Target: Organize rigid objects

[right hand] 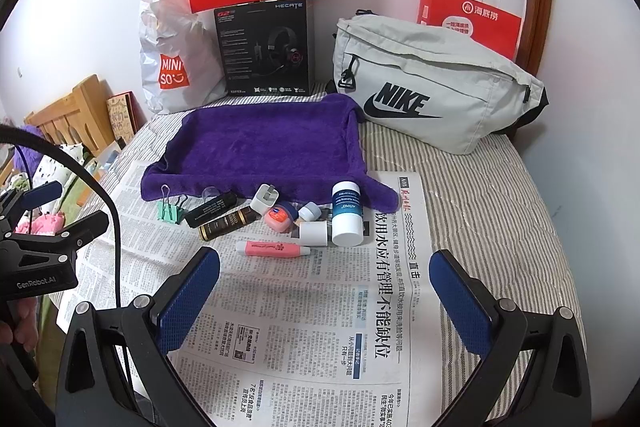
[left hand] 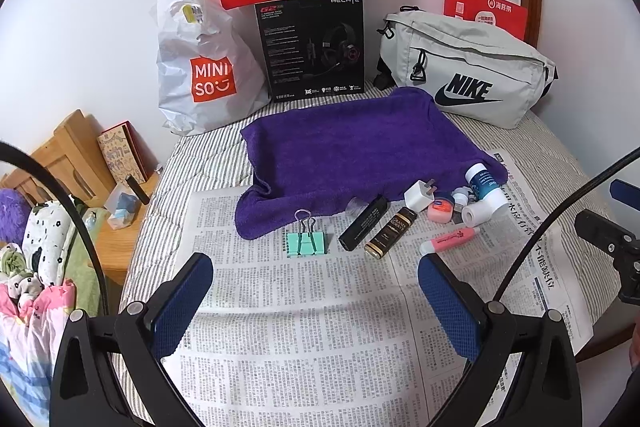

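Right gripper (right hand: 324, 301), fingers spread and empty; pink tube (right hand: 273, 249) lies crosswise just beyond, nearer than left gripper (left hand: 314, 301), likewise spread.

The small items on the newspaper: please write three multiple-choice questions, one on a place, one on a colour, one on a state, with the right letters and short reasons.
1. Where does the binder clip lie?
A. on the towel
B. on the newspaper
C. in the grey bag

2. What colour is the towel?
A. purple
B. green
C. white

3. How do the jaws of the left gripper stand?
A. shut on the pink tube
B. shut on nothing
C. open, holding nothing

Answers:
1 B, it rests on the newspaper in front of the towel.
2 A, the cloth is purple.
3 C, the blue pads are wide apart with only paper between them.
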A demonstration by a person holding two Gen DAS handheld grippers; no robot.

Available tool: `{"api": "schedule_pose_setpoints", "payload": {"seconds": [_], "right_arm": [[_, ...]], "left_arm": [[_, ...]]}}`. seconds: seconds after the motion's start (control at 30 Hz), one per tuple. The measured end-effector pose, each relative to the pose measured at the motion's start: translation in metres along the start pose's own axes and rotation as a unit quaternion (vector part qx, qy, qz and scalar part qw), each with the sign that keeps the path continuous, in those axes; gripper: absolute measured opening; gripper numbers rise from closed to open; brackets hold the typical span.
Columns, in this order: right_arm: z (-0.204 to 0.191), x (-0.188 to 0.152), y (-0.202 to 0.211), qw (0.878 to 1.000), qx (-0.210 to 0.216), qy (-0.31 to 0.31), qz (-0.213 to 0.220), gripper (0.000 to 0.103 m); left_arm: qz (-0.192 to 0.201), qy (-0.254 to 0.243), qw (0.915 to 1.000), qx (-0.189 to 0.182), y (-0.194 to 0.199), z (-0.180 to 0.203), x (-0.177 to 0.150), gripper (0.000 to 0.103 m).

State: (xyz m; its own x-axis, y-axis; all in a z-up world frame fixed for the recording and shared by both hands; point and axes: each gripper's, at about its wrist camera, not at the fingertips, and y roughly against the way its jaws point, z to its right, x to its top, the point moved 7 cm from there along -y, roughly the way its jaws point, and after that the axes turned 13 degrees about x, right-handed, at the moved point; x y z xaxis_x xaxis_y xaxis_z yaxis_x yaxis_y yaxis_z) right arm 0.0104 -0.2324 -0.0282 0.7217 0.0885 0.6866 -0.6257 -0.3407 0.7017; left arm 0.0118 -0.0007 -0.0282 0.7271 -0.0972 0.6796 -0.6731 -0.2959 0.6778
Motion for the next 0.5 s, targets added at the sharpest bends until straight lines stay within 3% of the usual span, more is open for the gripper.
{"api": "schedule_pose_setpoints", "payload": {"seconds": [0.2, 0.5], "right_arm": [[-0.005, -0.001, -0.002, 1.000, 0.027, -0.007, -0.004, 0.103], [-0.006, -0.001, -0.003, 1.000, 0.025, 0.006, -0.001, 0.103]], "left_arm": [[-0.001, -0.003, 1.0000, -0.007, -0.002, 0.001, 0.002, 0.103], [0.000, 0.005, 0.9999, -0.009, -0.012, -0.004, 0.003, 0.103]]}}
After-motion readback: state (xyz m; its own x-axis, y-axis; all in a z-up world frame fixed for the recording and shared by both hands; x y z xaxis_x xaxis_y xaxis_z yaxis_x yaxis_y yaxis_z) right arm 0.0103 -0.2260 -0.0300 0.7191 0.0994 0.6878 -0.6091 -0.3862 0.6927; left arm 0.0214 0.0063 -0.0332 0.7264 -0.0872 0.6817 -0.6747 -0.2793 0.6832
